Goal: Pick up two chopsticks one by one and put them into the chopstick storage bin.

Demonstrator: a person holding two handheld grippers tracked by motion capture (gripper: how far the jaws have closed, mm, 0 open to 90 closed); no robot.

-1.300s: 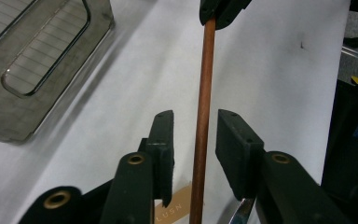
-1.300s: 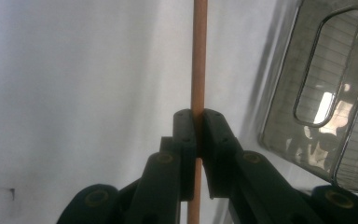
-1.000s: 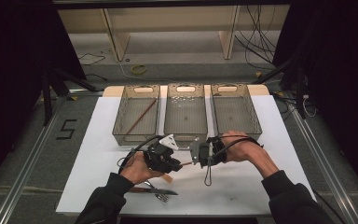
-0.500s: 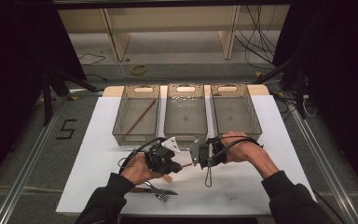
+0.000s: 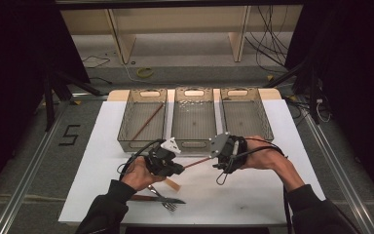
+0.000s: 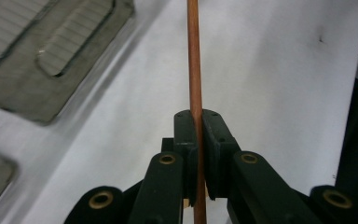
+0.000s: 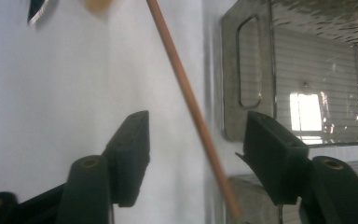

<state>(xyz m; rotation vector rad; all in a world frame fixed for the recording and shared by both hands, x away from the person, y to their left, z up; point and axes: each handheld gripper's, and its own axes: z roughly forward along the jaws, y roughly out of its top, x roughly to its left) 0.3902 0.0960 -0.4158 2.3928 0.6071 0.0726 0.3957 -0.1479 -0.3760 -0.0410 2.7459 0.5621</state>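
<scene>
High view: left tongs (image 5: 177,167) clamped on thin reddish-brown wooden chopstick (image 5: 197,163), held above white surface (image 5: 253,195). Right tongs (image 5: 213,158) spread apart, chopstick passing between, untouched. Three clear plastic trays (image 5: 195,119) at 12 o'clock; metal fork (image 5: 163,197) at 6 o'clock.

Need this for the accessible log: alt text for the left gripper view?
The left tongs are shut on a thin reddish-brown stick that runs straight up the frame over the white table. A grey perforated tray lies at upper left.
</scene>
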